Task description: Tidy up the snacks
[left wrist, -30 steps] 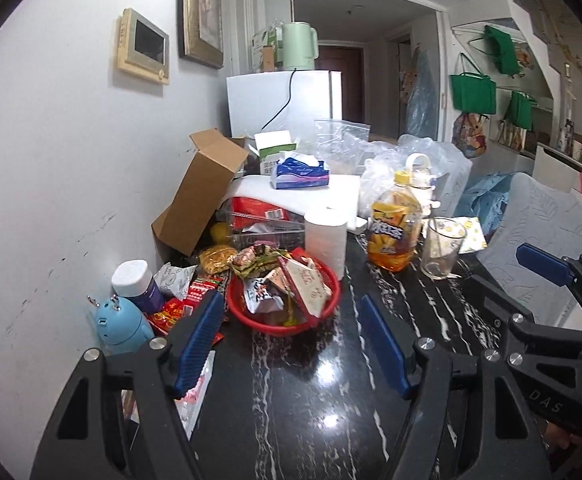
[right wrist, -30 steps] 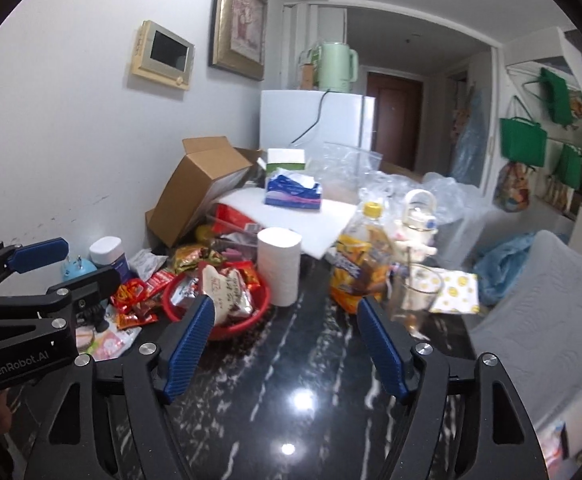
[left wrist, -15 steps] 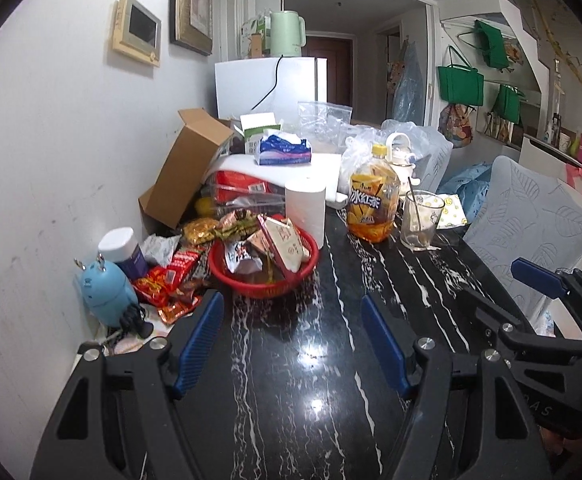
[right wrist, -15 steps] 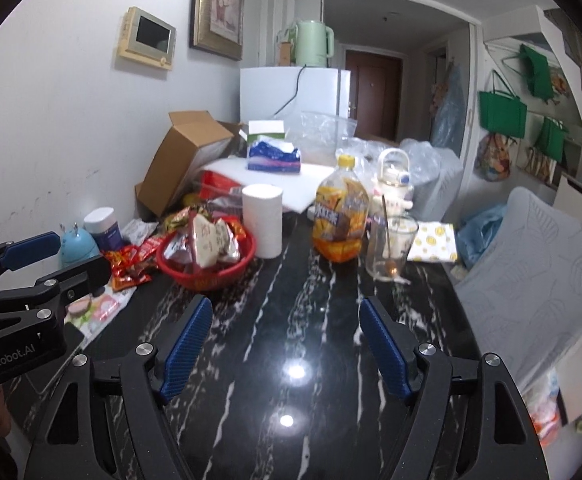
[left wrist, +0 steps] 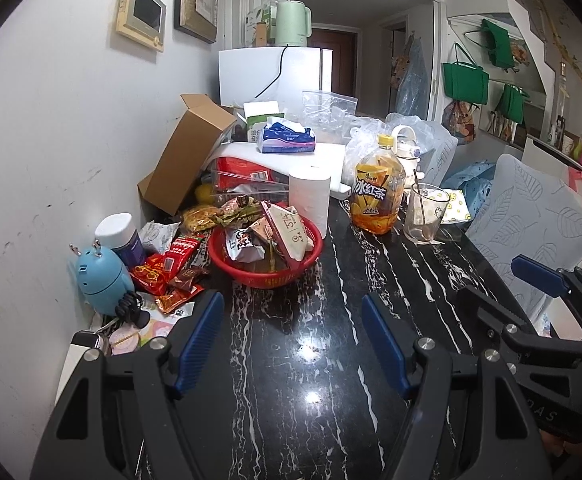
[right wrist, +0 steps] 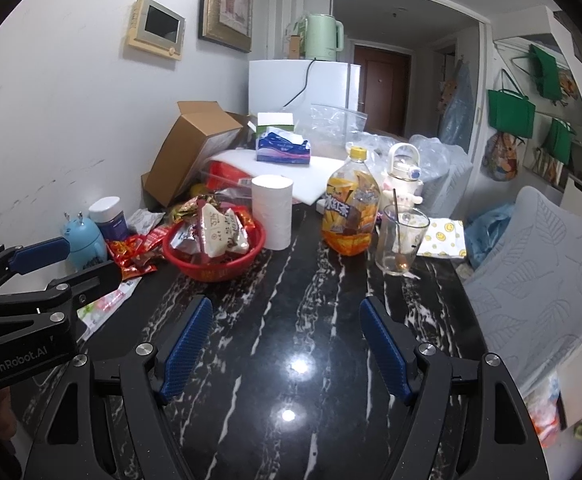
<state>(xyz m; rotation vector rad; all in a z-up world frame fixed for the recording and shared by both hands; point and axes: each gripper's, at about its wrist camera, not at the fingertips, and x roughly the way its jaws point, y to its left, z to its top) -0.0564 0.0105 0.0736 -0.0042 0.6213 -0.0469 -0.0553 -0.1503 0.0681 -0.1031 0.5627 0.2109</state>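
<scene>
A red basket [left wrist: 267, 276] full of snack packets stands on the black marble table [left wrist: 291, 360]; it also shows in the right wrist view [right wrist: 215, 270]. Loose red snack packets [left wrist: 167, 268] lie left of the basket by the wall, and show in the right wrist view [right wrist: 131, 252]. My left gripper [left wrist: 293, 312] is open and empty, well short of the basket. My right gripper [right wrist: 285, 316] is open and empty over bare table. The left gripper also shows at the left edge of the right wrist view [right wrist: 63, 260].
A paper roll [left wrist: 309, 200], an iced-tea bottle [left wrist: 377, 196] and a glass with a spoon [left wrist: 425, 214] stand behind the basket. A blue robot-shaped toy [left wrist: 101, 276], a white-capped jar [left wrist: 117, 236] and a tilted cardboard box [left wrist: 187, 152] sit by the wall. A chair [right wrist: 539, 264] is at the right.
Both grippers have drawn back from the basket and clutter, which look smaller and farther away. Both stay open and empty.
</scene>
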